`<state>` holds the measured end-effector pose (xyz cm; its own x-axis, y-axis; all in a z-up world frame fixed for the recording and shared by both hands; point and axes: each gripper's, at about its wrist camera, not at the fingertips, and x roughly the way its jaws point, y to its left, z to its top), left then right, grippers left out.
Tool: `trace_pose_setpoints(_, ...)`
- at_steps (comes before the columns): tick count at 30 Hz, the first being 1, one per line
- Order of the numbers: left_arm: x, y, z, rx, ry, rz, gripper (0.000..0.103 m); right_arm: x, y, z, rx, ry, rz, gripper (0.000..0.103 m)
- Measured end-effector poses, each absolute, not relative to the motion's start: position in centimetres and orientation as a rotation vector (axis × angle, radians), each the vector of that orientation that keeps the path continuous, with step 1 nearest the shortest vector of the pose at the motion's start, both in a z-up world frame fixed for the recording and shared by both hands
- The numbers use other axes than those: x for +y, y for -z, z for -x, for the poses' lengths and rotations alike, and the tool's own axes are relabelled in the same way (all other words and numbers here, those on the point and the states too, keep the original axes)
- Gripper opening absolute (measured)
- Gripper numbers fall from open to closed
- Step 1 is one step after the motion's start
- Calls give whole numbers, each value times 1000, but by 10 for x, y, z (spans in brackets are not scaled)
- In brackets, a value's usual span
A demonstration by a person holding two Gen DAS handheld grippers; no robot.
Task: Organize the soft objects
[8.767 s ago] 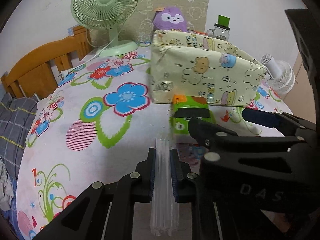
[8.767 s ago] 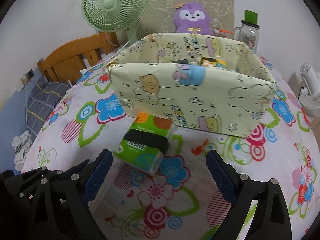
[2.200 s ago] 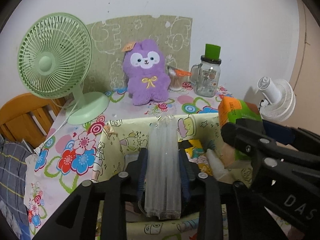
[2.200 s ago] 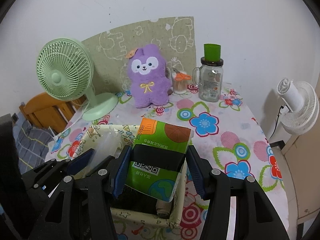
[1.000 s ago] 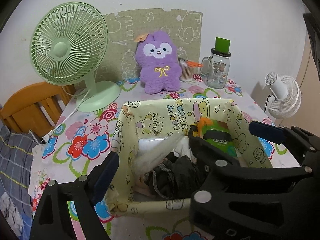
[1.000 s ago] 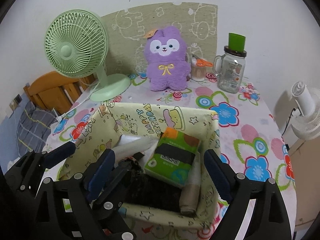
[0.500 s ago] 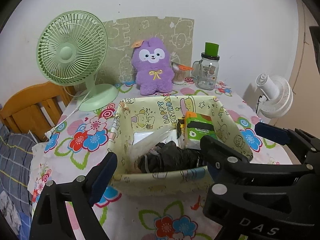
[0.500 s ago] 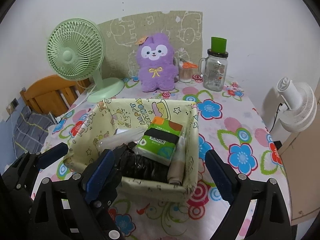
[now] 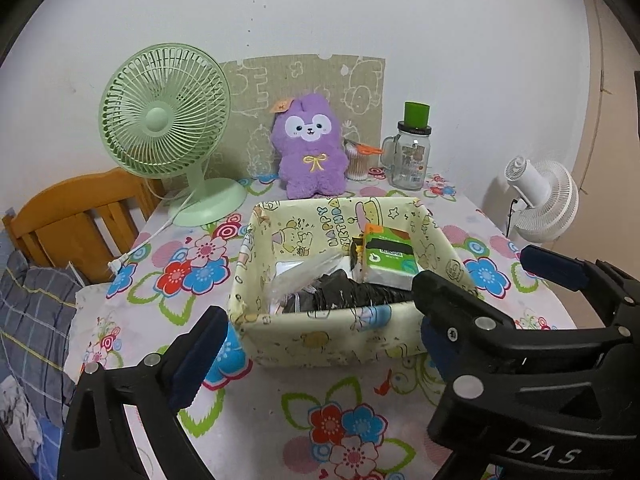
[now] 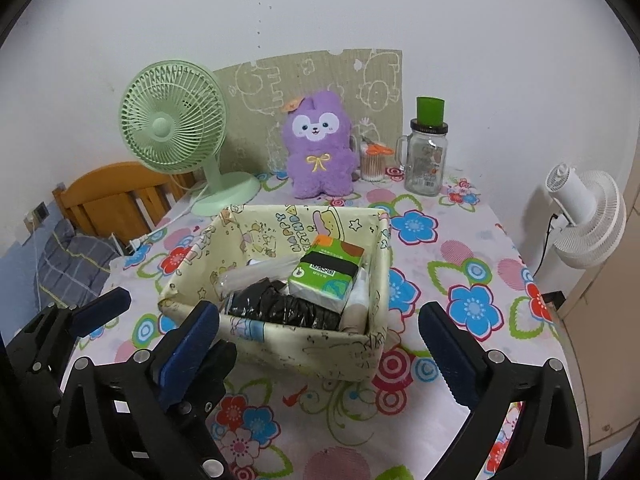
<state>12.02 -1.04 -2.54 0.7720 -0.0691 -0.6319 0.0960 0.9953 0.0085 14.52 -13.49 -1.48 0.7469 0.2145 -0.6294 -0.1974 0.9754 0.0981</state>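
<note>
A cream cartoon-print fabric basket [image 9: 320, 340] [image 10: 304, 354] stands in the middle of the flowered table. Inside it lie a green tissue pack [image 9: 390, 260] [image 10: 326, 272], a clear plastic packet [image 9: 304, 268] [image 10: 256, 272] and crumpled black plastic [image 9: 344, 292] [image 10: 280, 304]. My left gripper [image 9: 316, 348] hangs short of the basket's near wall, jaws opening and nothing between them. My right gripper [image 10: 318, 350] is beside it to the right, jaws also opening and empty. A purple plush toy [image 9: 310, 148] [image 10: 320, 148] sits behind the basket by the wall.
A green desk fan [image 9: 164, 120] stands at the back left, its cord trailing over the table. A glass jar with a green lid [image 9: 410, 160] and a cup of cotton swabs [image 9: 358, 164] are beside the plush. A white fan [image 9: 540, 200] is off the right edge, a wooden chair [image 9: 72, 224] off the left.
Both grippers have drawn back and slightly up from over the basket, so it now sits farther off. The clear packet and tissue pack, held two seconds ago, lie in the basket.
</note>
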Motion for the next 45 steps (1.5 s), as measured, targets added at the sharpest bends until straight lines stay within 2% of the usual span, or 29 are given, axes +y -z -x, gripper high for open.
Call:
trace_pose_setpoints(14,-5,16,-86,648,68,-31,103,-159,3,-107,633,-179,-32,102)
trace_pose_setpoints(45,8,-26,-8,483,31,-30,103,-189,-34,-29,481,-134,-61,103)
